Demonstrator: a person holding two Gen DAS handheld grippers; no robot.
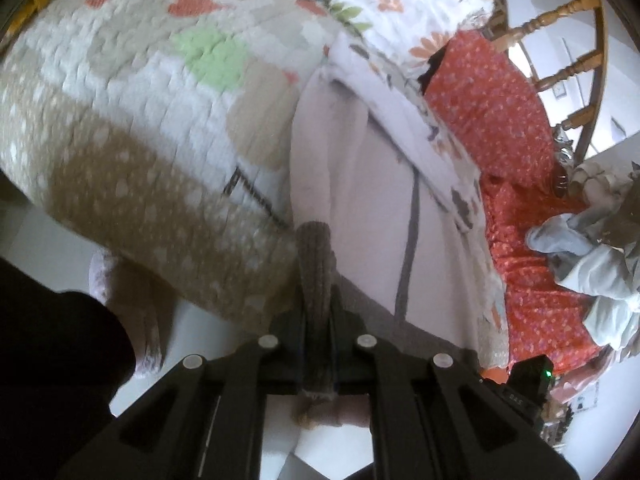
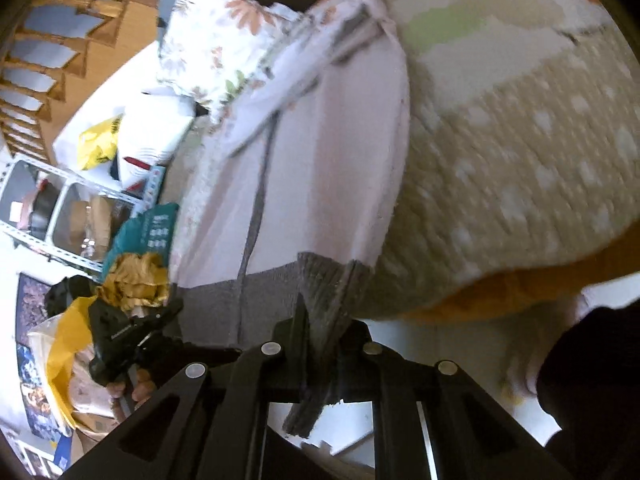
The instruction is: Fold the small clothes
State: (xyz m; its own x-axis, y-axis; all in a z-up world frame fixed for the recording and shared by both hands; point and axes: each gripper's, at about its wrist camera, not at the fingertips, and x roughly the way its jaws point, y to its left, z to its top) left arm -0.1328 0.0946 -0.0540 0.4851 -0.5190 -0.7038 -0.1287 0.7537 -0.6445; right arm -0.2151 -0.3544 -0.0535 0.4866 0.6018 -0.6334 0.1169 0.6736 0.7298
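A pale pink garment [image 1: 360,184] with a grey ribbed band and a grey stripe lies stretched over the edge of a quilted bed; it also shows in the right wrist view [image 2: 320,152]. My left gripper [image 1: 316,312] is shut on the grey ribbed band [image 1: 314,264] at one corner. My right gripper [image 2: 326,320] is shut on the grey ribbed band [image 2: 320,280] at the other corner. The left gripper [image 2: 132,336] also shows in the right wrist view, at the garment's other side. The far end of the garment lies under a floral cloth [image 1: 404,120].
The patchwork quilt [image 1: 140,120] covers the bed. A floral pillow [image 1: 380,4] and an orange-red sheet [image 1: 500,112] lie beyond. Crumpled light blue clothes [image 1: 592,256] sit at the right. A wooden chair [image 1: 568,40] stands behind. Shelves and bags [image 2: 80,208] crowd the floor.
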